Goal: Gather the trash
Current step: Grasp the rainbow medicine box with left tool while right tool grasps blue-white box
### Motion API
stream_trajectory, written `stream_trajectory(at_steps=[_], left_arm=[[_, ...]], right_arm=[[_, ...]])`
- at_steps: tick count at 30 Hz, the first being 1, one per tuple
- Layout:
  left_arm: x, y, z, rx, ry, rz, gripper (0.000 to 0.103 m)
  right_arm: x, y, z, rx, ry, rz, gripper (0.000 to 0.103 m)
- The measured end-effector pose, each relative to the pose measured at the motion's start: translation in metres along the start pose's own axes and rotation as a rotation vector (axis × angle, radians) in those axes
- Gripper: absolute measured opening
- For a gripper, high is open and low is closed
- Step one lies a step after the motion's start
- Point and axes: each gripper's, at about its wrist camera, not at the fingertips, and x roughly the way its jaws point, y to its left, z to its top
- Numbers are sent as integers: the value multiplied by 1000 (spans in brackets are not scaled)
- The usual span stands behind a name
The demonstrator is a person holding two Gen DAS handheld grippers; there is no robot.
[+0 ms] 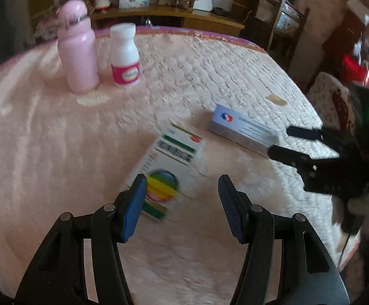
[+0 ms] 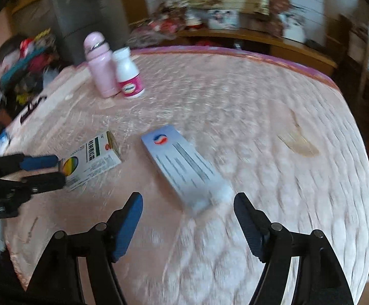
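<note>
Now: Two Open Grippers Over Two Boxes on a Pink Bed

Broadly, a pink quilted bed cover [image 1: 57,139] fills both views, and everything else sits on it. The pink bottle [image 1: 77,48] stands upright toward the far edge of the cover, with a white pill bottle [image 1: 124,56] with a pink label just beside it. Nearer the middle of the cover lie two flat cartons, near each other but apart: a long blue-and-white box [image 2: 184,167] and a white box with a green stripe and a rainbow circle [image 1: 166,162].

The left gripper [image 1: 182,203] hangs over the near end of the rainbow box, its jaws apart with nothing pressed between the blue pads; whether a pad touches the box I cannot tell. The right gripper [image 2: 188,226] hangs over the near end of the long blue-and-white box, its jaws spread wider than the box and not gripping it. A small tan strip [image 2: 299,142] lies on the cover beyond the long box, well apart from it.
</note>
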Motion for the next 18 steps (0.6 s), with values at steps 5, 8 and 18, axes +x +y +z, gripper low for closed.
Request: stream_trajectory(at_steps=[5,8,18], left_arm=[[22,8,6,92,57,-10,57],[31,7,6,140,58,24,57],[61,-2,12,197,101,67,56]], right_arm=[[32,7,21,-119,45,-18,72],[50,5,28,-133,81,-42,72],[56,9,17,-86,97,-55,54]])
